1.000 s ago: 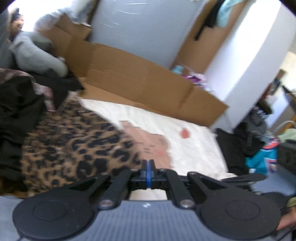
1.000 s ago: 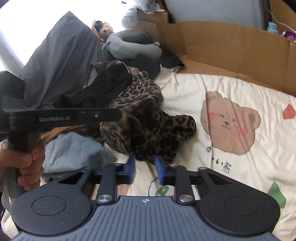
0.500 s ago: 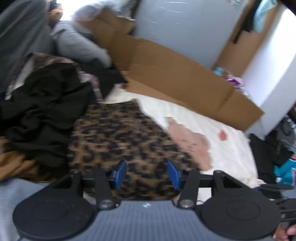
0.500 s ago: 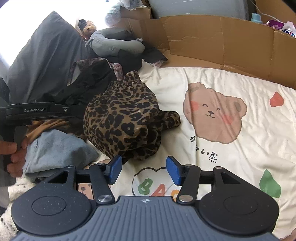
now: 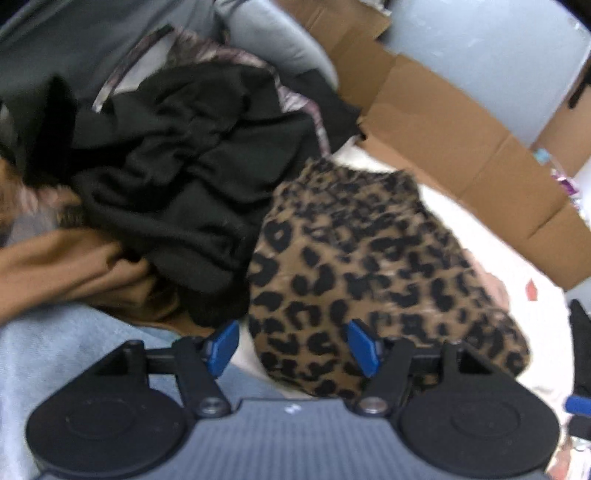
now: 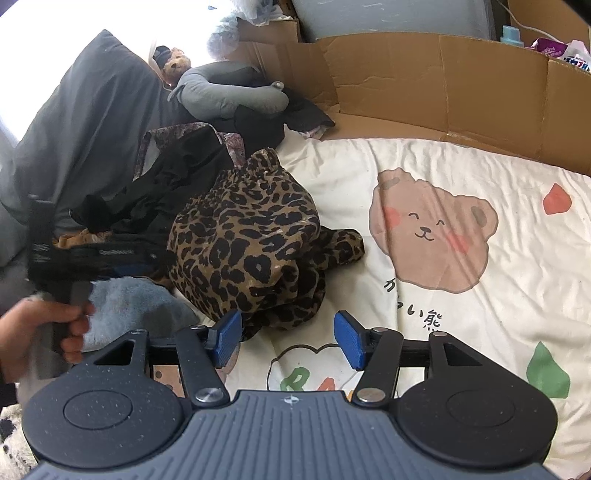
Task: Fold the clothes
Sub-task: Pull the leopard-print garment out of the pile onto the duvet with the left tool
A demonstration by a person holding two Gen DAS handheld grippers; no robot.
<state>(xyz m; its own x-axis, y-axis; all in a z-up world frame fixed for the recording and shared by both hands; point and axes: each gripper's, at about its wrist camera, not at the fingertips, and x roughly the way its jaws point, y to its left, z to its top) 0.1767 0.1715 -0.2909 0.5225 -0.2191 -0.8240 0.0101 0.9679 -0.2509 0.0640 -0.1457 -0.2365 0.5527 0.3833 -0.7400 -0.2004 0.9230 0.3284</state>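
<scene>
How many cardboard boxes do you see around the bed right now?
3. A long flattened cardboard wall runs along the bed's far edge, a smaller box sits behind the grey pillow, and another stands at the far right corner. Others may be hidden.

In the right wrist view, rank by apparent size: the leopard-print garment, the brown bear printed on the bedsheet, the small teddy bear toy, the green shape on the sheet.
1. Leopard-print garment, though it lies nearer the camera.
2. Brown bear printed on the bedsheet.
3. Green shape on the sheet.
4. Small teddy bear toy, farthest away, so its true size is unsure.
</scene>
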